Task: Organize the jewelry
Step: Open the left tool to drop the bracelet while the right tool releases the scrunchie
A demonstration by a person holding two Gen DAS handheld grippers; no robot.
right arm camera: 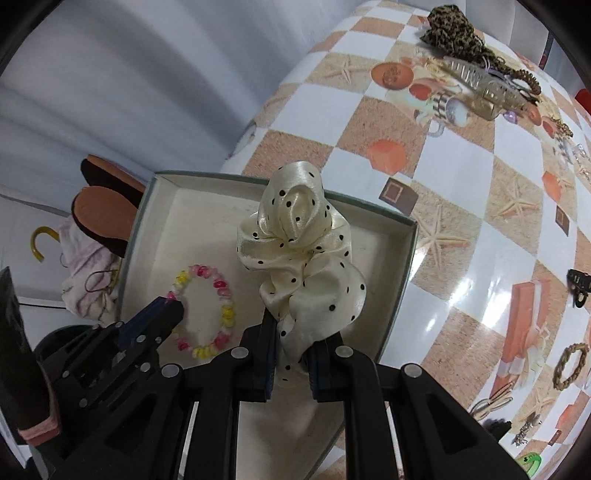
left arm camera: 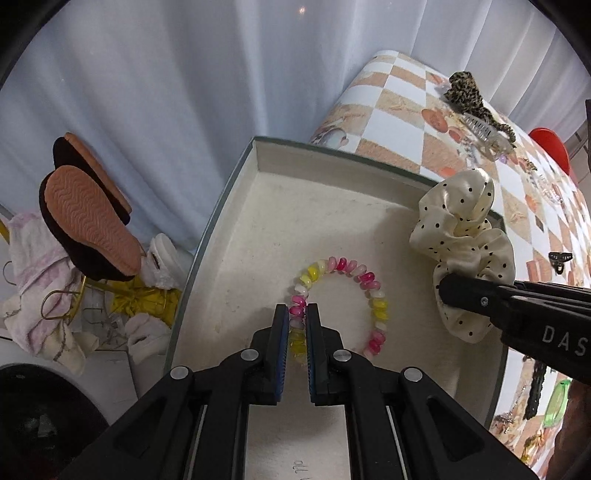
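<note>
A pink, yellow and white beaded bracelet (left arm camera: 341, 297) hangs low inside the cream-lined box (left arm camera: 258, 155), with my left gripper (left arm camera: 296, 312) shut on its near-left side. The same bracelet (right arm camera: 207, 310) and left gripper (right arm camera: 173, 306) show at the lower left of the right wrist view. My right gripper (right arm camera: 293, 339) is shut on a cream satin scrunchie with black dots (right arm camera: 303, 251), held above the right half of the box (right arm camera: 402, 266). In the left wrist view the scrunchie (left arm camera: 465, 236) and right gripper (left arm camera: 448, 291) sit at the box's right rim.
The box rests on a checkered tablecloth (right arm camera: 461, 155). A leopard-print hair piece (right arm camera: 448, 27), clear claw clips (right arm camera: 487, 86), a black clip (right arm camera: 578, 288), a braided hair tie (right arm camera: 570, 365) and a green item (left arm camera: 556, 404) lie around. Slippers (left arm camera: 88, 218) and cloths sit left, off the table.
</note>
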